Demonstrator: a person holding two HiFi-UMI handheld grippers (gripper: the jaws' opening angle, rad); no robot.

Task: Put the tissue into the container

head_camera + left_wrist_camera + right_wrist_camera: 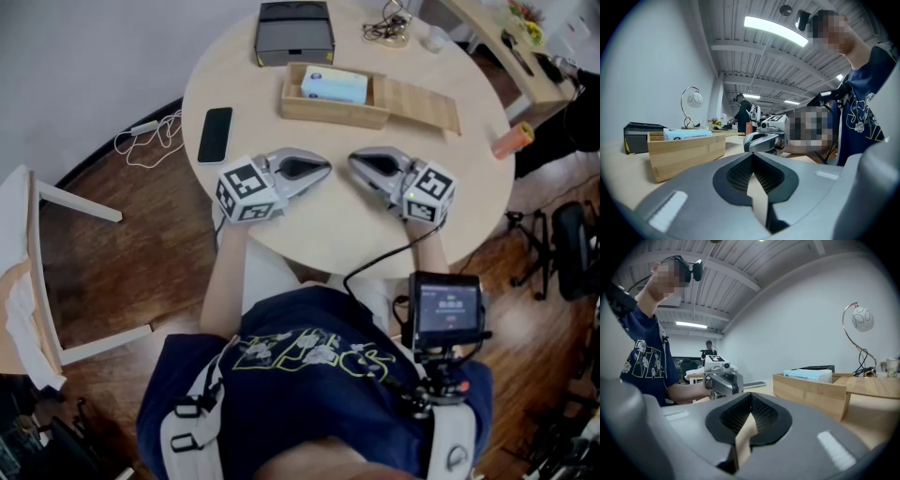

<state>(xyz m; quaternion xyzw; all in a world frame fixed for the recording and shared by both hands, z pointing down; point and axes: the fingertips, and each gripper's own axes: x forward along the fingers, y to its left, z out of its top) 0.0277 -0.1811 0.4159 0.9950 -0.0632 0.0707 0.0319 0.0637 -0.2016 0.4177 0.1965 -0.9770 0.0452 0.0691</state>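
A round pale wooden table (337, 220) is standing on a dark plank floor (122, 281), with a white chair (34, 246) sitting to its left. A plain grey wall (84, 47) is running behind. Overhead, a strip light (776, 31) is glowing beneath what is probably a ribbed metal ceiling (754, 65).

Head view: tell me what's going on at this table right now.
A person holds a gripper in each hand at the round table. The left gripper and right gripper are both shut and empty, their tips facing each other near the table's front edge. The tissue pack already lies inside the wooden container further back, and neither gripper touches it.
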